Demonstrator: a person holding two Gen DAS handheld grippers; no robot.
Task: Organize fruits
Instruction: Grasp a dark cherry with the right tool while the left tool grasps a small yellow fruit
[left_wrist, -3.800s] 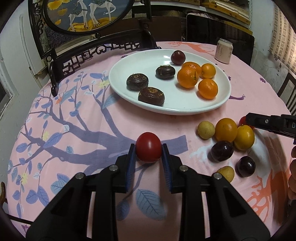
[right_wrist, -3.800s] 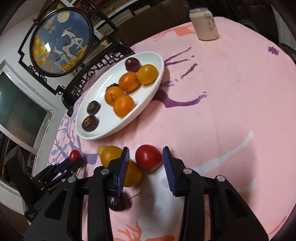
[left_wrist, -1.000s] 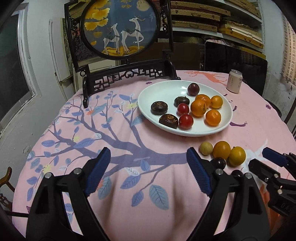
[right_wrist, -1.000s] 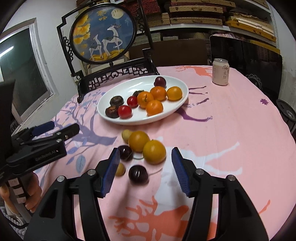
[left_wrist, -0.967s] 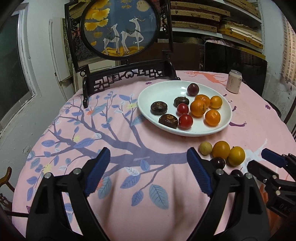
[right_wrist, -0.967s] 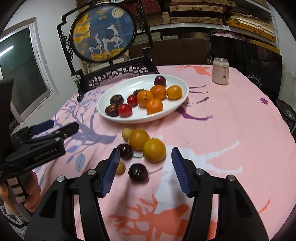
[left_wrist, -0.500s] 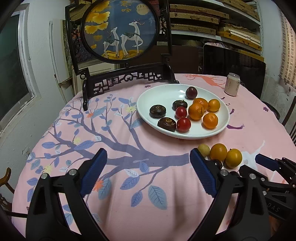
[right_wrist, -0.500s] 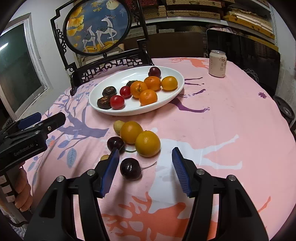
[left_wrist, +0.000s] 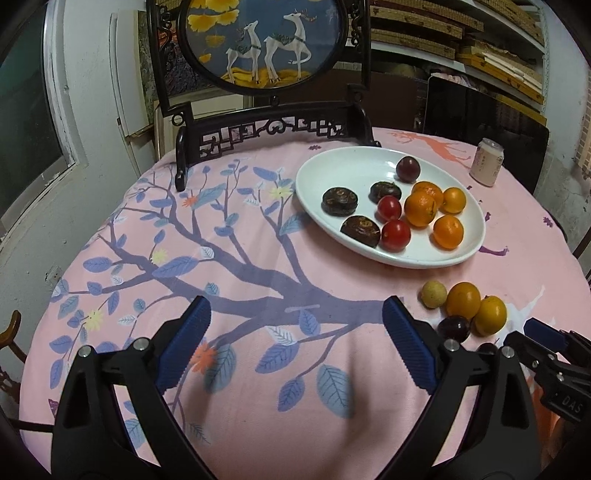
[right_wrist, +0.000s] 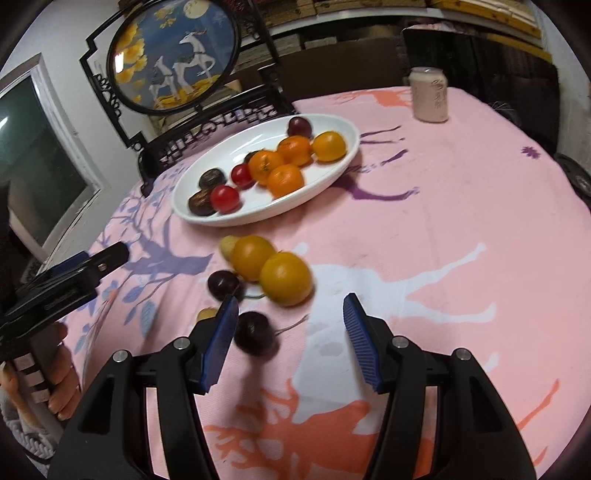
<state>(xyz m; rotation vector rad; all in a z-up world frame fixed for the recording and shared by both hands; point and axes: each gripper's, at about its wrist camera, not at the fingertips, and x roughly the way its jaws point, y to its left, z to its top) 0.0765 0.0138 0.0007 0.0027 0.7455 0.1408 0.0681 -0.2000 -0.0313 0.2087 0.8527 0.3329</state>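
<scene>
Left gripper: jaws opening, already wide, with nothing between them; only the pink tablecloth lies beneath.

Right gripper: jaws stand moderately apart and hold nothing. A dark cherry lies on the cloth just inside the left pad; contact with that pad cannot be confirmed.

Just ahead of the right jaws sit two yellow-orange fruits, touching each other. A second dark cherry lies to their left, and a small pale fruit lies behind them. Another small pale fruit is partly hidden behind the left finger.

Farther ahead of both jaws is the white oval plate. It carries three dark flat fruits, two red fruits, four oranges and one dark plum.

A drink can stands beyond the plate to the right. The carved screen with a deer picture stands at the far edge.
</scene>
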